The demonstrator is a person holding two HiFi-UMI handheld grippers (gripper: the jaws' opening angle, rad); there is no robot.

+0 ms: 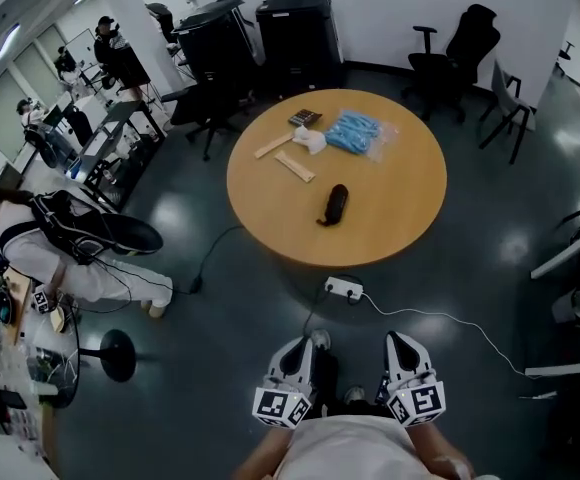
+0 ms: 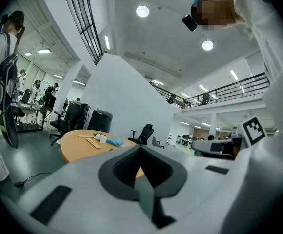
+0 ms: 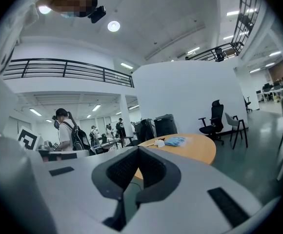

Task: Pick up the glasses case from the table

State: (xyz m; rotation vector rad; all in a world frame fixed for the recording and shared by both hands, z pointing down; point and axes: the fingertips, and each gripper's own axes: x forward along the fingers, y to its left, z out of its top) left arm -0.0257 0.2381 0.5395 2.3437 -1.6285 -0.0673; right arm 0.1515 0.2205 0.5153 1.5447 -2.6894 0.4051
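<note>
The black glasses case (image 1: 335, 204) lies on the round wooden table (image 1: 390, 218), on its near half, with nothing touching it. Both grippers are held low by my body, well short of the table over the dark floor. My left gripper (image 1: 299, 346) has its jaws shut and empty; so does my right gripper (image 1: 398, 340). In the left gripper view the closed left gripper (image 2: 141, 177) points toward the table (image 2: 78, 147). The right gripper view has the closed right gripper (image 3: 134, 177) before the table (image 3: 197, 149). The case is hidden behind the jaws in both gripper views.
On the table's far side lie a blue packet (image 1: 355, 131), wooden sticks (image 1: 294, 166), a white item (image 1: 311, 140) and a small dark box (image 1: 304, 118). A power strip (image 1: 343, 288) with cables lies on the floor before the table. Office chairs (image 1: 450, 53) and black bins (image 1: 295, 33) stand behind it; a person (image 1: 70, 253) stands left.
</note>
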